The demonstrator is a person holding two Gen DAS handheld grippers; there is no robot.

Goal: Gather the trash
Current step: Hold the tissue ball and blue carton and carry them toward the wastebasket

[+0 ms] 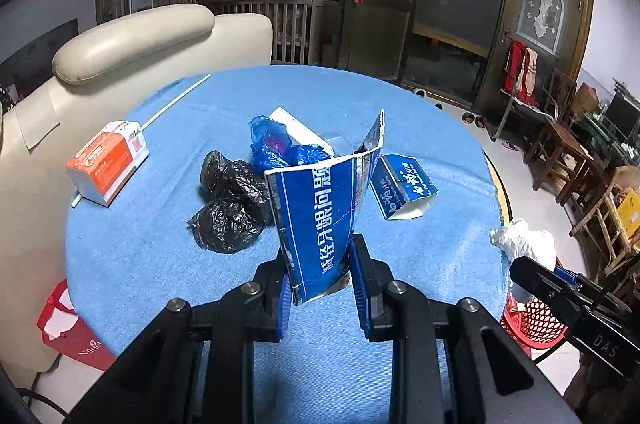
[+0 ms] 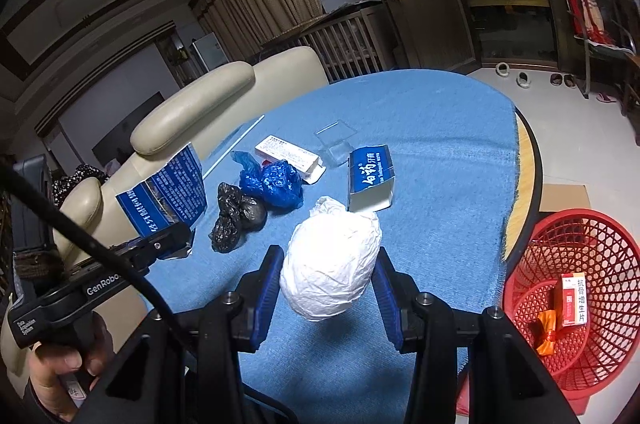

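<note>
We count two grippers: the left gripper (image 1: 322, 280) and the right gripper (image 2: 330, 284). Ahead of them we see two black bags (image 2: 236, 214), one blue bag (image 2: 274, 184), three cartons (blue (image 2: 370, 178), white (image 2: 288, 154), orange (image 1: 108, 160)) and one white stick (image 1: 176, 100). Right of the right one we count one red basket (image 2: 580, 300) with two items inside.

Dim, cool indoor light, soft shadows, sharp centre, strong fisheye bending and dark vignetted corners.
</note>
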